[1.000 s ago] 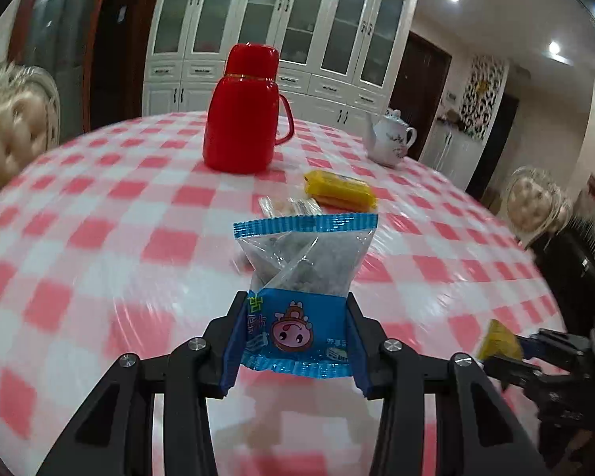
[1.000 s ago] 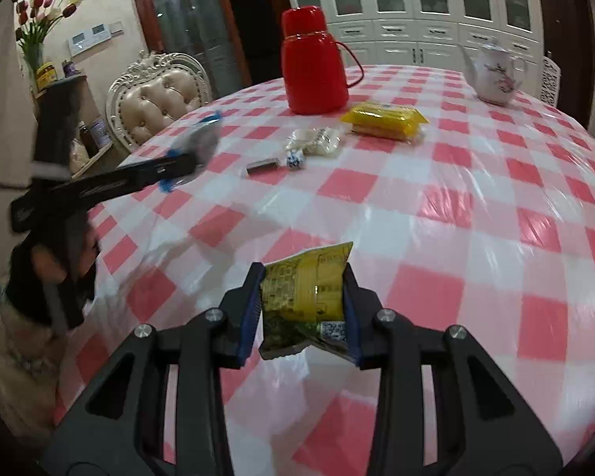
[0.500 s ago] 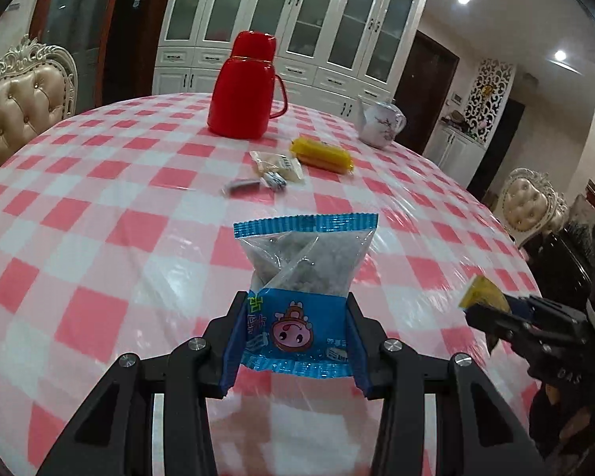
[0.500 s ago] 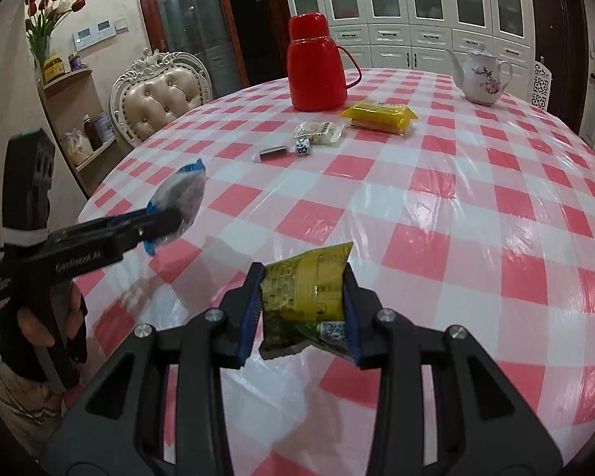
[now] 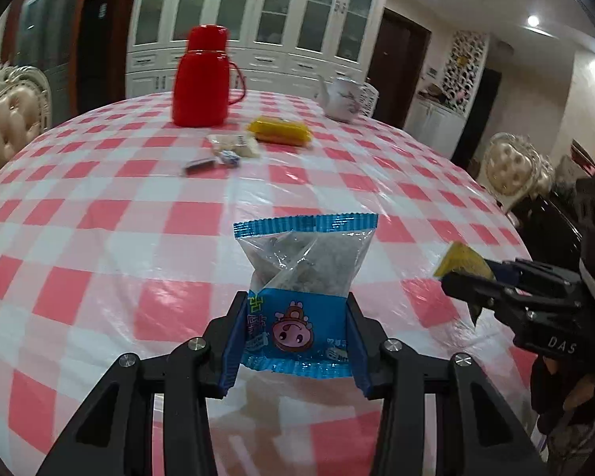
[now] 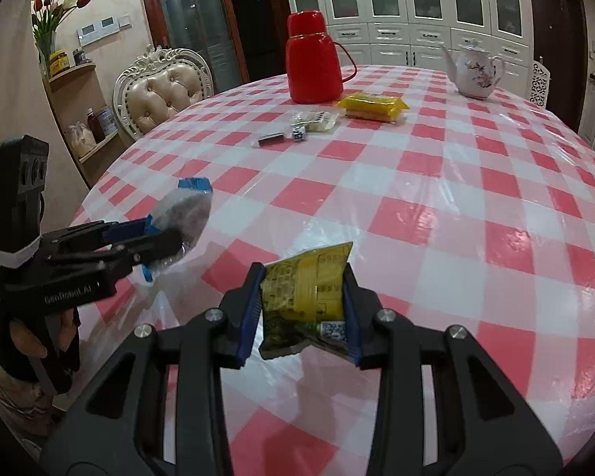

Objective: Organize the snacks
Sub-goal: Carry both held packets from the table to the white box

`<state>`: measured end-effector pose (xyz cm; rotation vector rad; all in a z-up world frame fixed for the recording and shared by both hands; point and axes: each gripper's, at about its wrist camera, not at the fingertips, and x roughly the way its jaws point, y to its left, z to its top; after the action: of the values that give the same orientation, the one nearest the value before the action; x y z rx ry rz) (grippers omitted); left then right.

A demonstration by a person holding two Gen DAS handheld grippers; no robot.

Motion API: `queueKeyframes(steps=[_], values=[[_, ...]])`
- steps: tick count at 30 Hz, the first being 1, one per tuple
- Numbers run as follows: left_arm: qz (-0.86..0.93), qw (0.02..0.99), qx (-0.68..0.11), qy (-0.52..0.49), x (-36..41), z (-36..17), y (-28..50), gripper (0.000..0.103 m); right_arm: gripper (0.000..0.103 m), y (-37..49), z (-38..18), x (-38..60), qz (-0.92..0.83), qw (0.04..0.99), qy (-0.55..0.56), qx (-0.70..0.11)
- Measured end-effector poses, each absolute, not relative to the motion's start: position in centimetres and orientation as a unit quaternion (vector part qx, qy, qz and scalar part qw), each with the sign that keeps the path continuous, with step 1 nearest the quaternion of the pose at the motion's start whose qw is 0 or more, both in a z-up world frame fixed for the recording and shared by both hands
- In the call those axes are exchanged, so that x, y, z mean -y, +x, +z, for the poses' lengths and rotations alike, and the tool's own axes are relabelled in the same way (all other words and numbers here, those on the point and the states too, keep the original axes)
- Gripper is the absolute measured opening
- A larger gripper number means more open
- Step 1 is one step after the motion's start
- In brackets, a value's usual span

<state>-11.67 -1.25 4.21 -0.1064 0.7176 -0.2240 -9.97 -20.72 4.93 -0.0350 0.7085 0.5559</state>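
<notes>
The left gripper [image 5: 295,337] clamps a blue packet [image 5: 303,289] above the checked table [image 5: 99,246] — the right gripper [image 6: 303,311] pinches a yellow packet [image 6: 307,293]. Far off, near the red flask [image 6: 313,59], more snacks [image 6: 371,106] lie.

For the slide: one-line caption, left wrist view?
Left tool grips a blue snack packet above the checked tablecloth; right tool alongside holds a yellow packet.
</notes>
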Motion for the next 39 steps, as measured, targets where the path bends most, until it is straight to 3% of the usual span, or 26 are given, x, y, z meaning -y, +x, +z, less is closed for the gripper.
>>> queueKeyframes(steps=[29,39], values=[[-0.282,0.879,-0.362,0.130,22.7,4.3,-17.2,0.046,0.041,-19.1,5.4,39.3,0.157,0.934,0.015,-0.320],[-0.377,0.832,-0.359,0.190,31.8,3.4,-20.1,0.046,0.041,-21.1,5.5,46.4,0.090,0.937,-0.020,-0.337]])
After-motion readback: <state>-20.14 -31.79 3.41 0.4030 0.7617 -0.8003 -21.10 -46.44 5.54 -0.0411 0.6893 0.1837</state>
